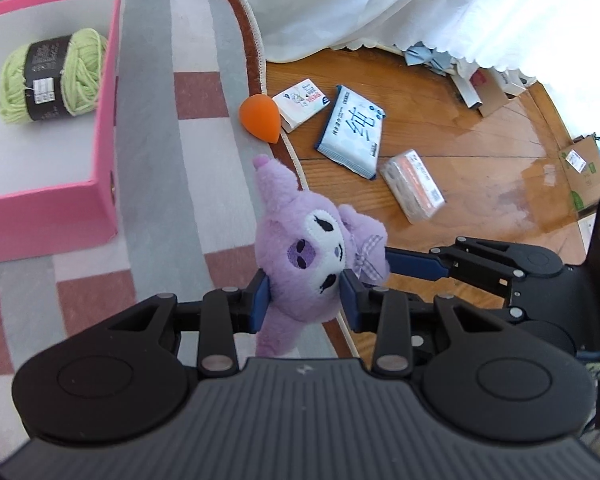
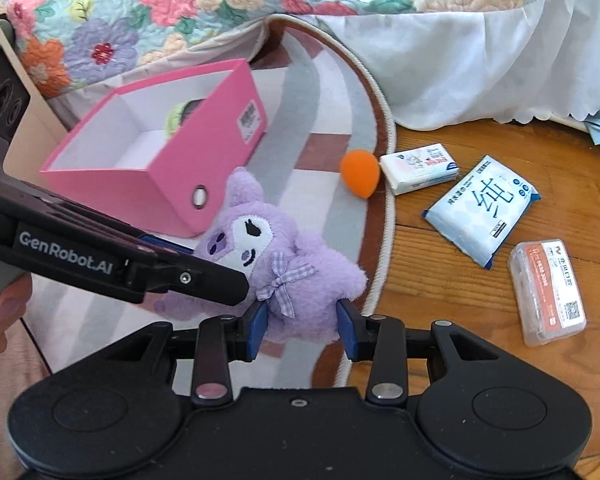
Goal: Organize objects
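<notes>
A purple plush toy with a white face and a checked bow hangs between both grippers above the rug. My left gripper is shut on its head, blue pads pressing each side. My right gripper is shut on the plush toy's body below the bow; its blue finger also shows in the left wrist view. The left gripper's black arm reaches in from the left, held by a hand. An open pink box holds a green yarn ball.
On the wood floor by the rug edge lie an orange sponge, a small white pack, a blue-white tissue pack and a clear plastic box. A bed with a white skirt stands behind. A cardboard box sits at right.
</notes>
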Demonstrator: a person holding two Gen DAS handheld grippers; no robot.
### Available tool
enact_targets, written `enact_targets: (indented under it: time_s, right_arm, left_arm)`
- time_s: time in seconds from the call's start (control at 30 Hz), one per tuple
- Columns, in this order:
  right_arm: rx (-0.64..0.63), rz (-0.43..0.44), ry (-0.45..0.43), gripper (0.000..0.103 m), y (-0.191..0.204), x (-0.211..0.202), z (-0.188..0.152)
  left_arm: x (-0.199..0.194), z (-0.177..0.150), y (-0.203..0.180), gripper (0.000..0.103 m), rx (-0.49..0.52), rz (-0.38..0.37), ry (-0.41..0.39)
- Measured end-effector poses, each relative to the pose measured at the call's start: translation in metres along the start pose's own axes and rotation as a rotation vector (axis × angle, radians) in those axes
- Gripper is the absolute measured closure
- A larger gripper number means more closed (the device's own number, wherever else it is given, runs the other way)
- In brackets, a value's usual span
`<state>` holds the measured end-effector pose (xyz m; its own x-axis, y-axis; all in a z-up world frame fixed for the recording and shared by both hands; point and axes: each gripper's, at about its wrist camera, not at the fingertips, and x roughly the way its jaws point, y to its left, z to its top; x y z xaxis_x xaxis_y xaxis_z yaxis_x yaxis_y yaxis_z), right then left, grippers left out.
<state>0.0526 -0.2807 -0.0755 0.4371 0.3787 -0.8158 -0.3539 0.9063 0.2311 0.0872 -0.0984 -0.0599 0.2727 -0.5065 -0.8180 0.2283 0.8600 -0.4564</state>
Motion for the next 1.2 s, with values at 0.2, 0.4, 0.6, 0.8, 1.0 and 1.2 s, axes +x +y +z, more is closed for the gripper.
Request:
enact_targets:
  time_s: [0.2,0.4,0.6,0.8,1.0,1.2]
  right_arm:
    - [-0.036,0.004,0.026,0.058,0.022,-0.02,0.002]
    - [-0.041,0.008,0.07,0.058,0.041,-0.033,0.003]
    - [-0.097,-0.008,0.064,0.057,0.06,-0.05,0.004]
    - [-0.139,-0.046,0.047,0.057,0.078,-0.06,0.011]
    - [-0.189,-0.058,0.026,0.056,0.096,-0.072,0.02]
    - [-0.242,-0.049,-0.004,0.054,0.113,-0.089,0.028]
  left_arm:
    - [-0.026,-0.011,-0.005,0.067,0.008,0.004,0.022]
    - [-0.047,-0.023,-0.012,0.067,0.035,0.029,0.036]
    - [-0.066,-0.029,-0.013,0.067,0.043,0.022,0.03]
    - [-0.083,-0.029,-0.01,0.067,0.037,0.01,0.016]
    - [-0.102,-0.027,-0.004,0.067,0.019,-0.008,-0.007]
    - [-0.129,-0.029,-0.006,0.067,0.053,0.0,-0.05]
